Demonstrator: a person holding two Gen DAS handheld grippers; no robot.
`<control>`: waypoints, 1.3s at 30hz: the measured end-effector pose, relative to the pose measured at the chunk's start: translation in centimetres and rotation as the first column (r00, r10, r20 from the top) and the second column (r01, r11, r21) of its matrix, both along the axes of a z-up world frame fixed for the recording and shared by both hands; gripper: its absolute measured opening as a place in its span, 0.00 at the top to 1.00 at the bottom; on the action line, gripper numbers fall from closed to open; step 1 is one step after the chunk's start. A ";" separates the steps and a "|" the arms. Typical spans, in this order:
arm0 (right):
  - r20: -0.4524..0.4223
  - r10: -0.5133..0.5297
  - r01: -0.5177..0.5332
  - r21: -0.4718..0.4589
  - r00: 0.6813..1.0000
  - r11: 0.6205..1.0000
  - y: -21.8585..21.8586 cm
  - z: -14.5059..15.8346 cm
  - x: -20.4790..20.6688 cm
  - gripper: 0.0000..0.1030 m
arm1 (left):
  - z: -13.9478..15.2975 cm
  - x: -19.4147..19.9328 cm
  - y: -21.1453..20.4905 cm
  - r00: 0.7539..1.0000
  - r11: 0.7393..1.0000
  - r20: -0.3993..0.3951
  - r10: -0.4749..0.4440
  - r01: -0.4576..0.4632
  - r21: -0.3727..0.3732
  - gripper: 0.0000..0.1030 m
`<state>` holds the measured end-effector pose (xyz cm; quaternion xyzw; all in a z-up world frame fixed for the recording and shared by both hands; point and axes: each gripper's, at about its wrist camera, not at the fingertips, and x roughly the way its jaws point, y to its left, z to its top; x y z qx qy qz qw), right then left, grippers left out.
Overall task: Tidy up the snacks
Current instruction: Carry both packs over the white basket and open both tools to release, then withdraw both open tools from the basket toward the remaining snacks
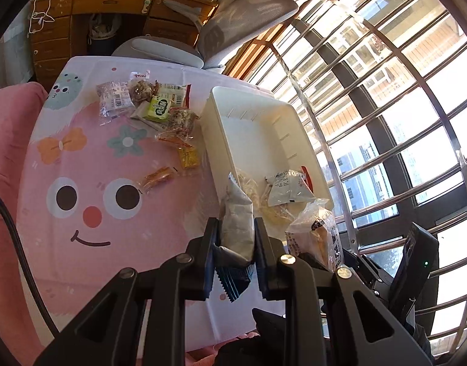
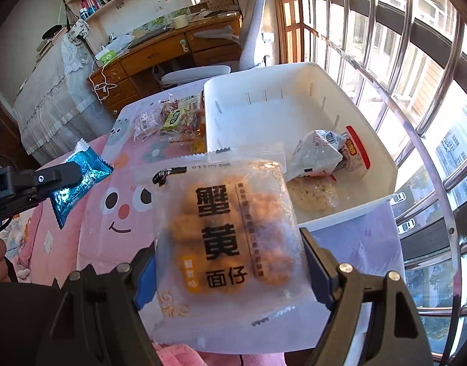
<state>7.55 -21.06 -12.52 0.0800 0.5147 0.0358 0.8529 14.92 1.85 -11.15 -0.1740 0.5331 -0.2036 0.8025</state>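
Gripping one packet each: left tool (image 1: pixel 235 231) blue packet (image 1: pixel 237 222), right tool (image 2: pixel 230 262) noodle-snack bag (image 2: pixel 227 231).

Blue foil snack packet (image 2: pixel 77 180), upright, clamped in the left claw (image 1: pixel 235 238). Clear packet of orange snacks (image 2: pixel 227 228) with black lettering, held in the right claw (image 2: pixel 230 262). White bin (image 2: pixel 376 152) contains a white-and-red packet (image 2: pixel 325 152) and pale noodle snacks (image 2: pixel 312 195). Loose snack pile (image 1: pixel 154 106) lies on tabletop (image 1: pixel 80 158) beside bin.
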 end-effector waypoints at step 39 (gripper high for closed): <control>0.038 0.189 -0.191 0.048 0.981 0.981 -10.6 -0.4 10.6 0.18 | -1.7 3.4 -14.4 0.998 0.993 0.010 0.068 -0.068 0.100 0.44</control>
